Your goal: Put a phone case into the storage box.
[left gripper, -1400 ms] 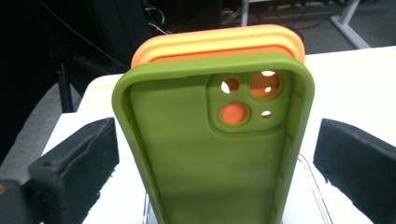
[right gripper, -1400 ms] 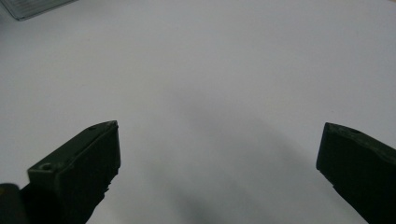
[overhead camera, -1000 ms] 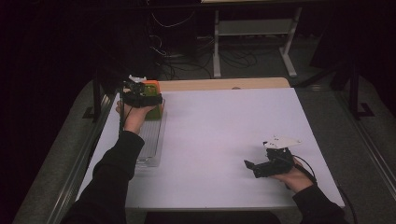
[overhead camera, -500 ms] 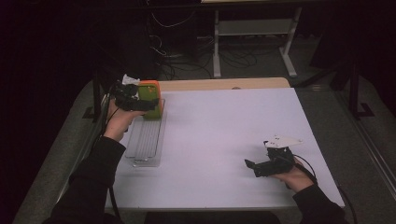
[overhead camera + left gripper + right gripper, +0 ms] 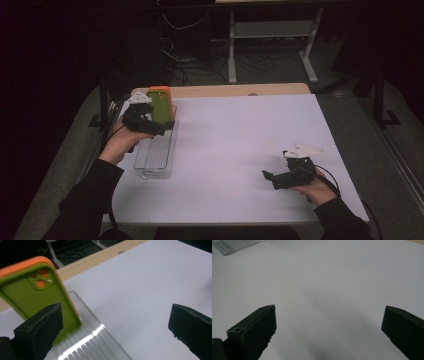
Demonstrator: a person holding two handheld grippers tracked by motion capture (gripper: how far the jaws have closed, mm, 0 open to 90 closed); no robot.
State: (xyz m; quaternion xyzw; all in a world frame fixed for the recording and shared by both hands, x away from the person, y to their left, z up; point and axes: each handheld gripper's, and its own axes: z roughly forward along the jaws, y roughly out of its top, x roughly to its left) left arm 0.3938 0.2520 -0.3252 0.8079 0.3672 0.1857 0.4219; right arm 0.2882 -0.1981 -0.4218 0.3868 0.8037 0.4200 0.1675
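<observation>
A green phone case (image 5: 37, 298) stands upright at the far end of a clear ribbed rack (image 5: 96, 343), with an orange case (image 5: 23, 265) right behind it. In the high view the green case (image 5: 160, 106) and the orange case (image 5: 159, 90) lean together in the rack (image 5: 156, 152). My left gripper (image 5: 159, 125) (image 5: 117, 322) hangs open just in front of them, its left jaw overlapping the green case's lower edge with nothing held. My right gripper (image 5: 272, 177) (image 5: 329, 320) rests open over bare table at the near right.
The white table top (image 5: 240, 145) has a wooden strip (image 5: 235, 90) along its far edge. Beyond it lie dark floor, cables and a desk frame (image 5: 270, 30). The person's sleeves come in at the bottom left and right.
My left gripper has drawn back toward the person and slightly left, uncovering the green and orange cases in the rack. The right gripper has stayed put.
</observation>
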